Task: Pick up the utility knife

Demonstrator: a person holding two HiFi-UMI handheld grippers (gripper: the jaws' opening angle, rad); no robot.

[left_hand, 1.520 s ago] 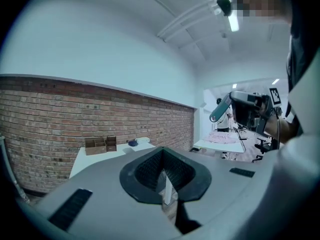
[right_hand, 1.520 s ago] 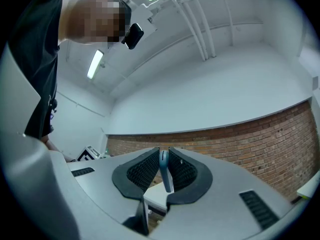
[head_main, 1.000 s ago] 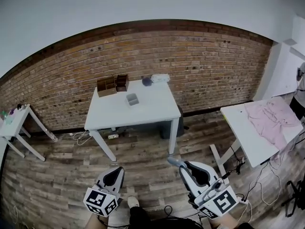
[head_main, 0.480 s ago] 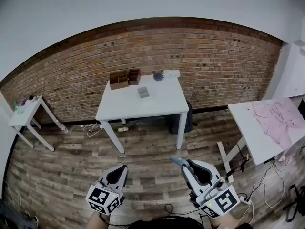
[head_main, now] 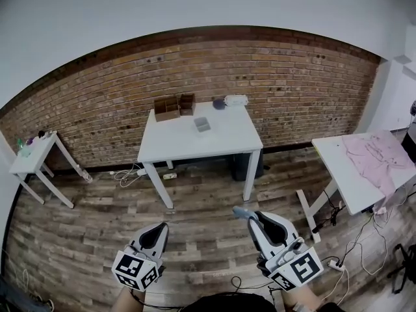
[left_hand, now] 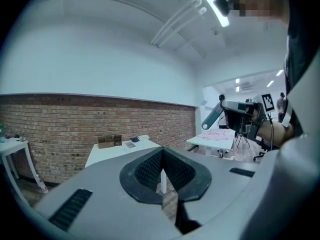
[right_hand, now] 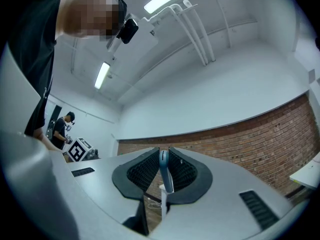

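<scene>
The utility knife is a slim blue-grey handle that sticks out forward from my right gripper, which is shut on it. In the right gripper view the knife stands on edge between the ribbed pads, tip pointing up and away. My left gripper hangs low at the left, its jaws shut with nothing in them; its pads meet at the tip. In the left gripper view the right gripper shows off to the right with the knife jutting from it. Both grippers hover over the wooden floor, well short of the white table.
On the white table stand a brown wooden box, a small grey block and some items at its back edge. A second table with a pink cloth stands at the right, a small side table at the left. Cables lie on the floor.
In the head view the white table has slid to the right and the room has shifted with it. Both grippers have moved a little; the right one still holds the knife.
</scene>
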